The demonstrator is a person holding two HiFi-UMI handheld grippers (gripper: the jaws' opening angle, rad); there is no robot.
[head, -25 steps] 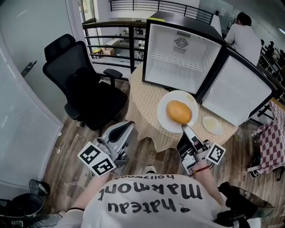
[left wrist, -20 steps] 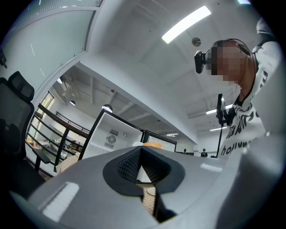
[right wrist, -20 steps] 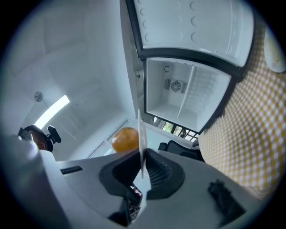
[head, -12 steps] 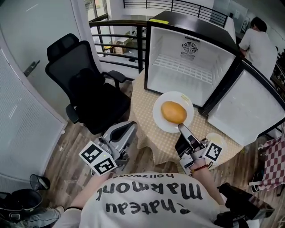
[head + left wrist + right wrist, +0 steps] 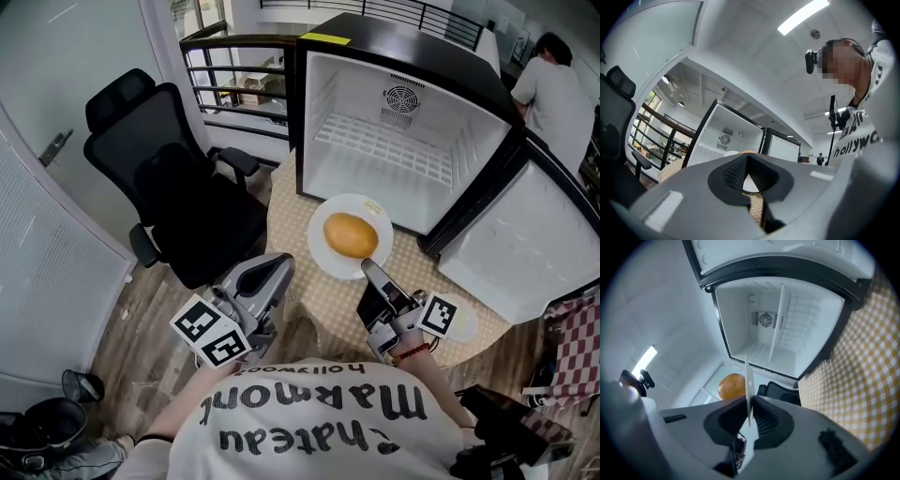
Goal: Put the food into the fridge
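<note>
While left tongs [image 5: 270, 275] hang closed, empty, right tongs [image 5: 750, 400] pinch rim of plate [image 5: 325, 253] bearing bun [image 5: 351, 234].

The right gripper [image 5: 369, 269], at five o'clock, pinches the rim of a plate [image 5: 320, 249]. The left gripper [image 5: 279, 267], at seven o'clock, is closed and empty.

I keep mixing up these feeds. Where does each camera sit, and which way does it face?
Head view: on the person's head, facing steeply down at table, open fridge, bun on plate; shirt, left gripper, right gripper show.
Left gripper view: rides the left gripper, aimed at the fridge; shut, empty jaws show.
Right gripper view: rides the right gripper, aimed into the fridge; jaws clamp the plate's rim.
All share the fridge.
</note>
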